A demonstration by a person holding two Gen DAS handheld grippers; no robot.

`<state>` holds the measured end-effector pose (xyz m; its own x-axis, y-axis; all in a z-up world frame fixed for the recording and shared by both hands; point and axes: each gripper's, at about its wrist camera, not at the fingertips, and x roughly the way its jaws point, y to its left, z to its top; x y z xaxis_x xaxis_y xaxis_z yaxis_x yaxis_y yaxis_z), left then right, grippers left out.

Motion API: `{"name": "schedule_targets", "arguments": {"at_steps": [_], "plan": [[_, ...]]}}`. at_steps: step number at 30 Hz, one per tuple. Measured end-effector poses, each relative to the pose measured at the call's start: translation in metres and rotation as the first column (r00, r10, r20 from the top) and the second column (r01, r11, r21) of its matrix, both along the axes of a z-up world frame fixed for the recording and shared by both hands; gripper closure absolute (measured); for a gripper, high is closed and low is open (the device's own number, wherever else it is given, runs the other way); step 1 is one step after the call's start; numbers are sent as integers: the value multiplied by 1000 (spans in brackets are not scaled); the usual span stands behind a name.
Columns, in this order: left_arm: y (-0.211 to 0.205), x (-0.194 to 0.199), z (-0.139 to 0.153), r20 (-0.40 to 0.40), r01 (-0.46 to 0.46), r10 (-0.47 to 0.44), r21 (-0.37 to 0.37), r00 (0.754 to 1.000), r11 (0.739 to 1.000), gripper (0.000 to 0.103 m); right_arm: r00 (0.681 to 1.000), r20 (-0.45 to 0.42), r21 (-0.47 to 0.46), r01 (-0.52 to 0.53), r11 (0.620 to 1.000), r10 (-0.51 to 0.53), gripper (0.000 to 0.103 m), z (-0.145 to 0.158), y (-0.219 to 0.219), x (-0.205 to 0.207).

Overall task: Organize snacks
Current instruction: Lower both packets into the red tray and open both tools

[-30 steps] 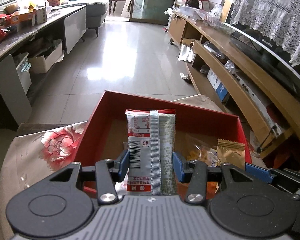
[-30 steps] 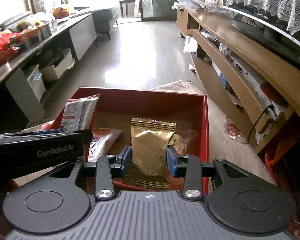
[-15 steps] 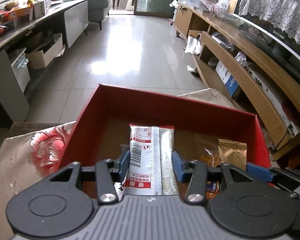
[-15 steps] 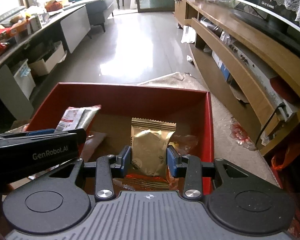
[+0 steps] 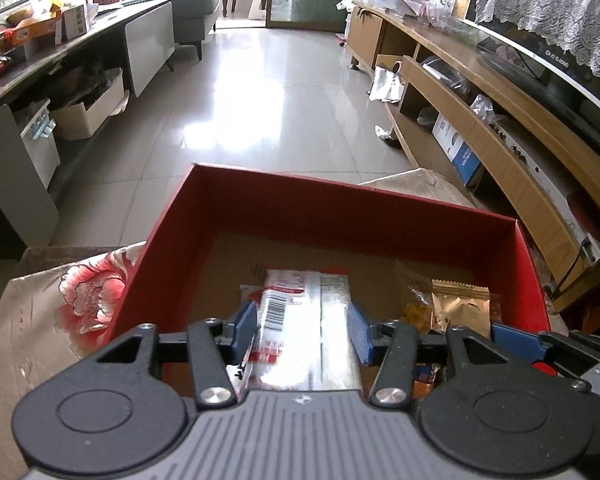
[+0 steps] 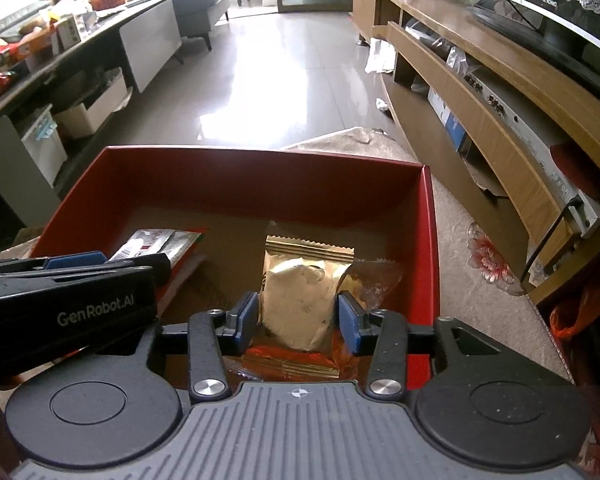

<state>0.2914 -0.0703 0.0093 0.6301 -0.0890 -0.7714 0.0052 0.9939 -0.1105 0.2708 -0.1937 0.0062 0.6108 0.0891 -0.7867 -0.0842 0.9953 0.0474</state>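
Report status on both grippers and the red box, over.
Left gripper shut on silver-red packet, low in red box. Right gripper shut on gold packet, same box. Loose snacks beneath; nothing blocking.

Silver packet [image 5: 306, 320]: I see its near end blurred, running under the hand-held gripper body.
Gold packet [image 6: 300, 300]: glare hides its print from me.
Box [image 6: 260, 178]: near wall hidden.

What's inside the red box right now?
The red box holds a silver-and-red packet in the left claw, a gold packet in the right claw, plus orange wrappers partly covered underneath.
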Motion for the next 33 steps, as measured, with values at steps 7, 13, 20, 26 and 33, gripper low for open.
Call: {"name": "schedule_targets", "arguments": {"at_steps": [7, 13, 20, 26, 33], "plan": [[-1, -4, 4, 14, 7, -7, 7, 1000, 1000, 45, 1000, 9, -5, 8, 1000, -8, 43, 2, -2, -1], [3, -10, 13, 29, 3, -2, -6, 1000, 1000, 41, 1000, 23, -9, 12, 1000, -12, 38, 6, -1, -5], [5, -19, 22, 47, 9, -8, -14, 999, 1000, 40, 999, 44, -20, 15, 1000, -14, 34, 12, 0, -12], [8, -26, 27, 58, 12, -11, -16, 998, 1000, 39, 999, 53, -28, 9, 1000, -8, 34, 16, 1, -18], [19, -42, 31, 59, 27, -26, -13, 998, 1000, 37, 998, 66, -38, -9, 999, 11, 34, 24, 4, -32]]}}
